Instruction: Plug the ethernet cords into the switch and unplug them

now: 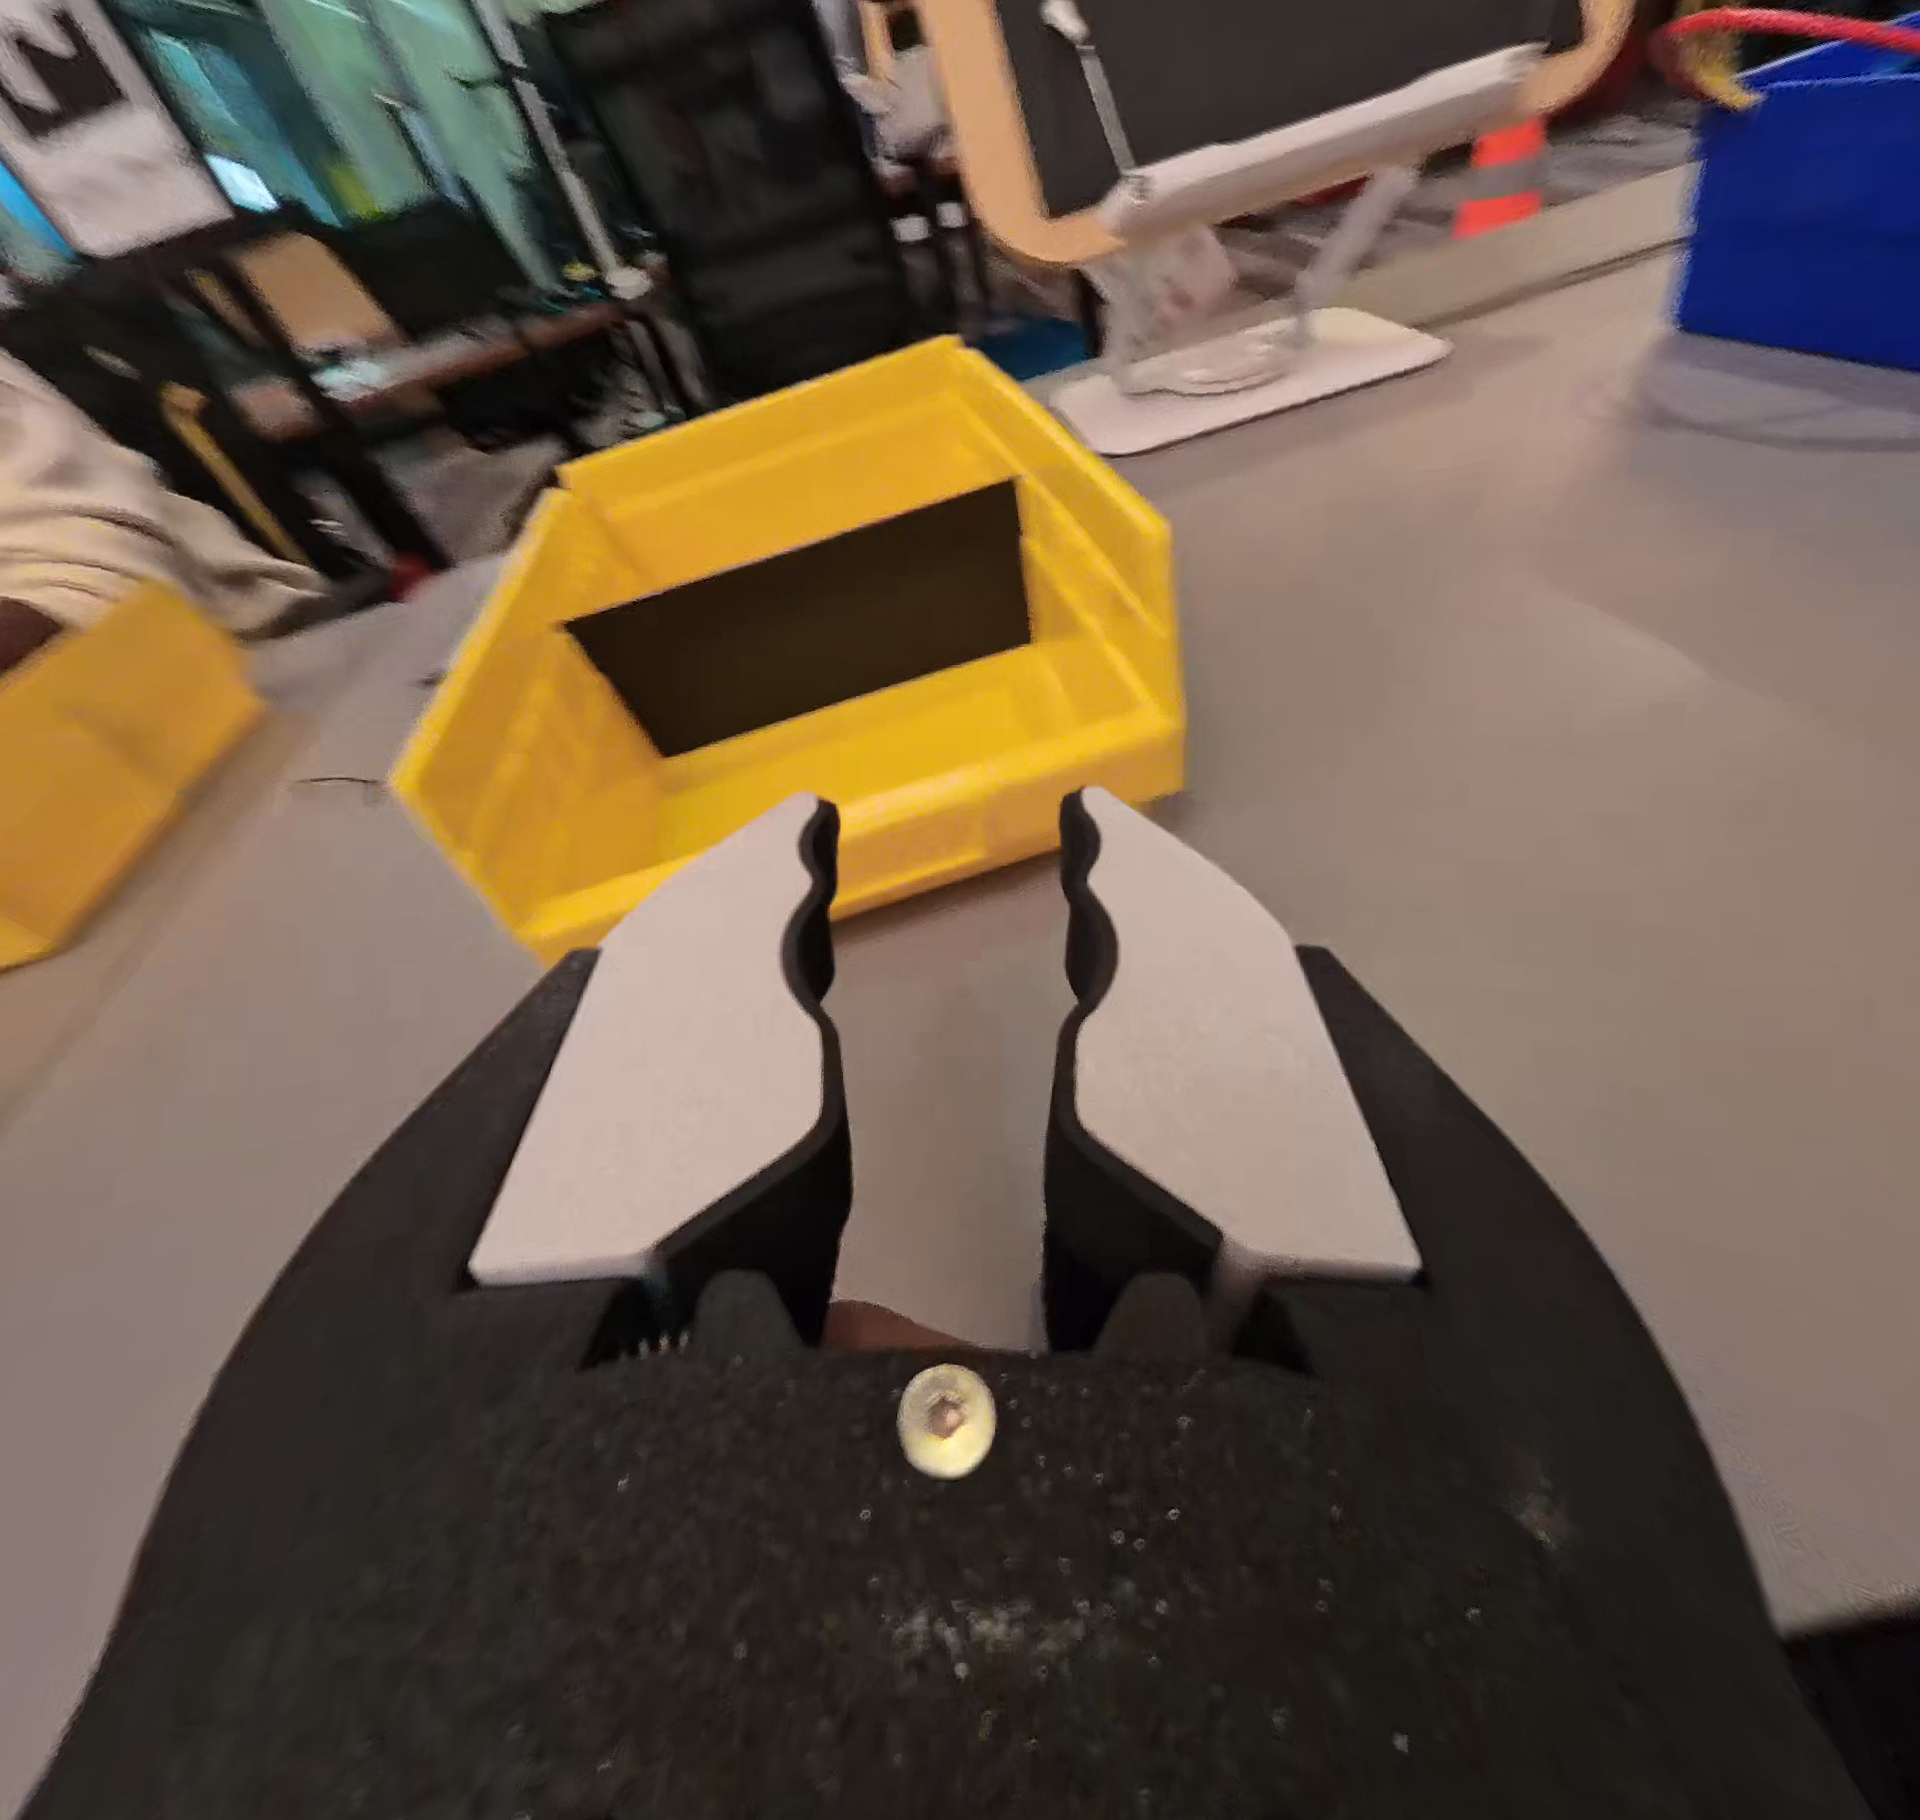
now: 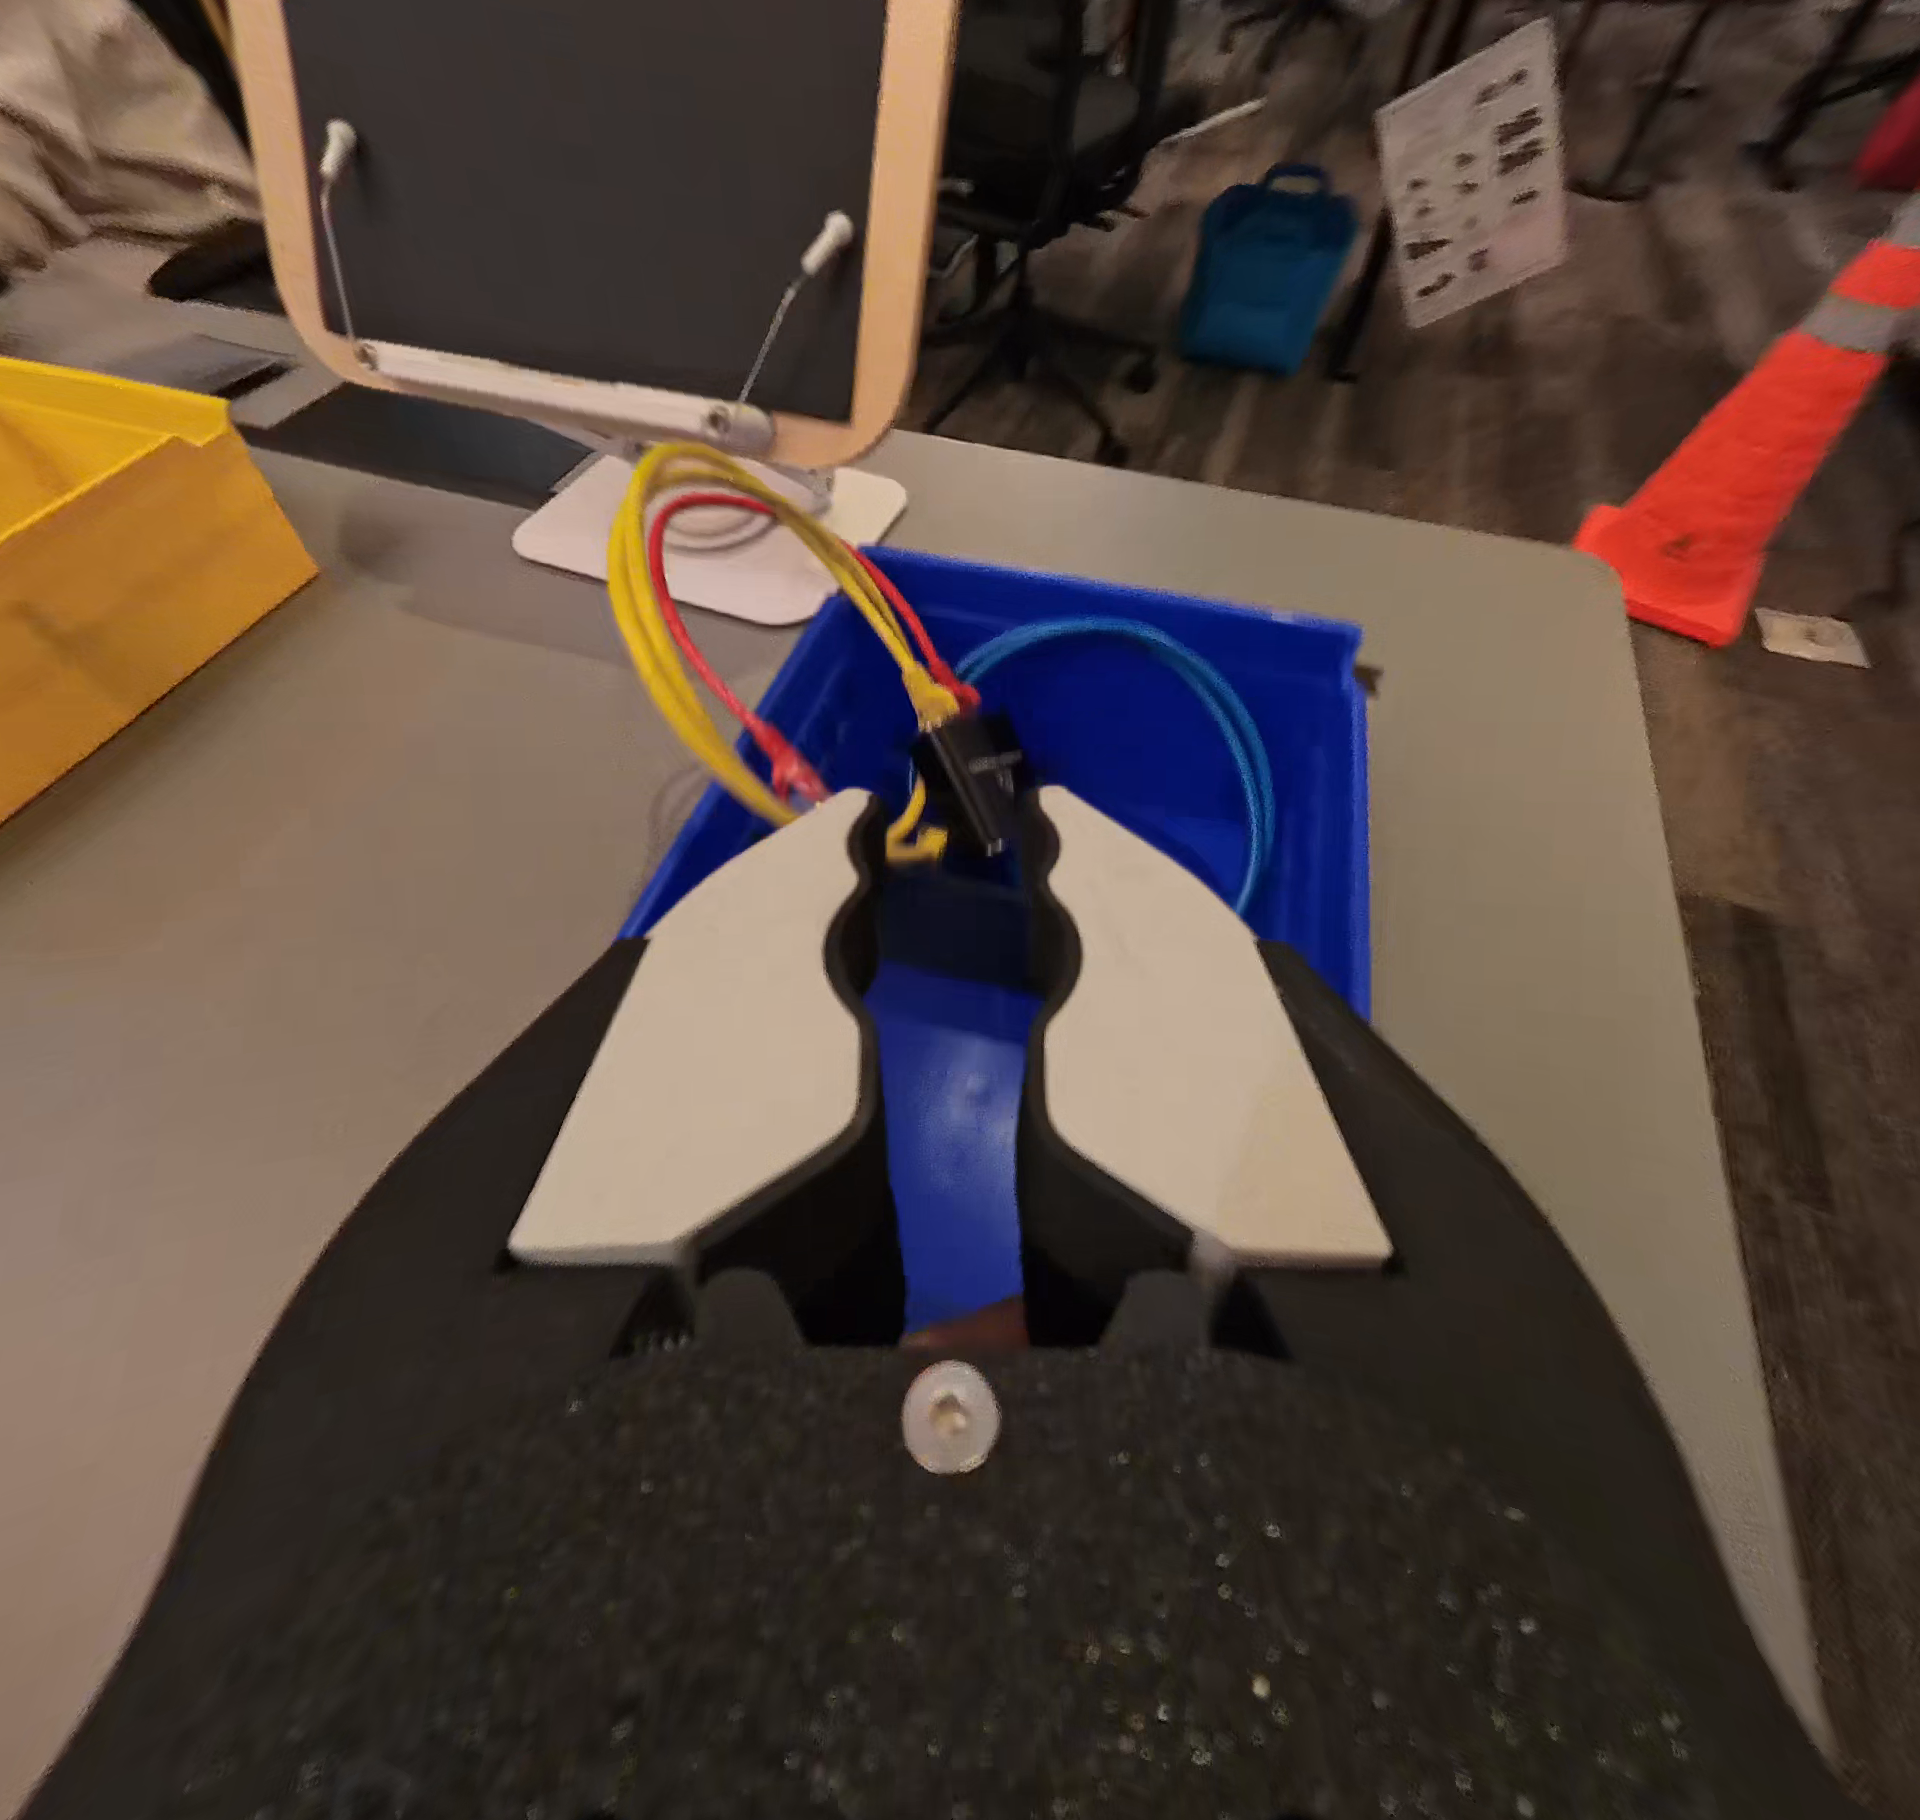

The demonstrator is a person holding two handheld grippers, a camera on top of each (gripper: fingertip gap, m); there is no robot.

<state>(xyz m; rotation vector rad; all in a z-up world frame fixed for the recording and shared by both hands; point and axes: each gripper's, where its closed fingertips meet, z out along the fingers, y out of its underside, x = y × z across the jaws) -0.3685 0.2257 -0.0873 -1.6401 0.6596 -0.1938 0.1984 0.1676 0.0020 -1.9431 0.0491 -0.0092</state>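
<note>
Partly hidden black switch in blue bin, cords' ends blurred.

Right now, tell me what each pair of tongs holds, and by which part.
Nothing is held. The left tongs stand open before the yellow plastic bin; the right tongs stand open over the blue plastic bin.

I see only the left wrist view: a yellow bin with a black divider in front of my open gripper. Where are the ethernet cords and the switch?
Observer: In the right wrist view, the cords lie in the blue bin.
Operator: Which colours?
Observer: Yellow cords, a red cord and a blue cord.
Operator: And the switch?
Observer: A small black device stands in that bin with yellow and red plugs at its top; it is too blurred to confirm.
Operator: Is the right gripper holding anything?
Observer: No, the right gripper is open, above the bin.
</note>
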